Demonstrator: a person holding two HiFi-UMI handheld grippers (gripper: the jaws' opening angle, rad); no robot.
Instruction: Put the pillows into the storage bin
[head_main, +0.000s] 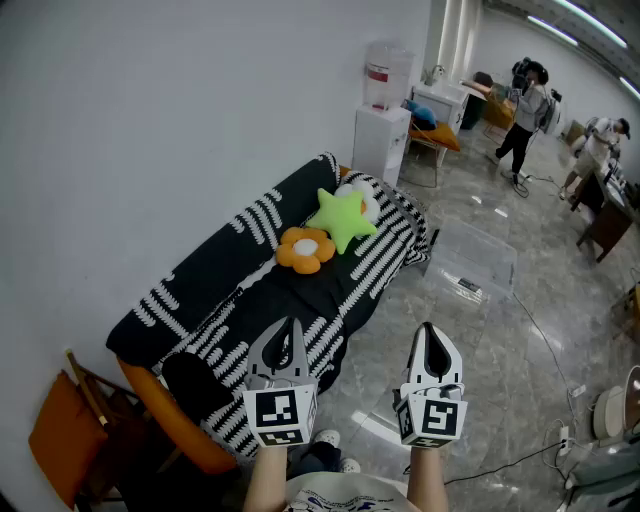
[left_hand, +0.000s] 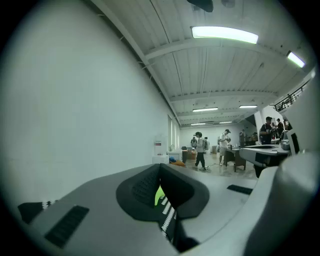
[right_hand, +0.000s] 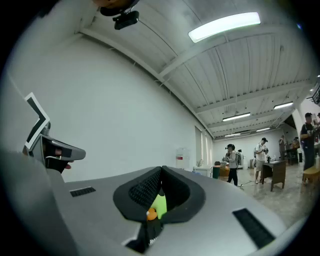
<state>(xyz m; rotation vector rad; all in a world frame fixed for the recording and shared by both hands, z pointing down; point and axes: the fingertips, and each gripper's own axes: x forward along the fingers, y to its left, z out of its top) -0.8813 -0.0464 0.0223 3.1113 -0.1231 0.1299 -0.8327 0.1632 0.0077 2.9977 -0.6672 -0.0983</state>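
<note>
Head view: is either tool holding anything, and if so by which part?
Nothing is held. The left tool and right tool are both shut and empty, well short of the pillows on the sofa.

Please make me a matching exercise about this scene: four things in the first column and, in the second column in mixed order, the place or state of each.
Column one
1. green star pillow
2. orange flower pillow
3. storage bin
4. right gripper

Column two
A. on the floor beside the sofa
B. shut, with nothing in it
C. on the sofa, farther from the water dispenser
D. on the sofa, nearer the water dispenser

Pairs: 1-D, 2-C, 3-A, 4-B
</note>
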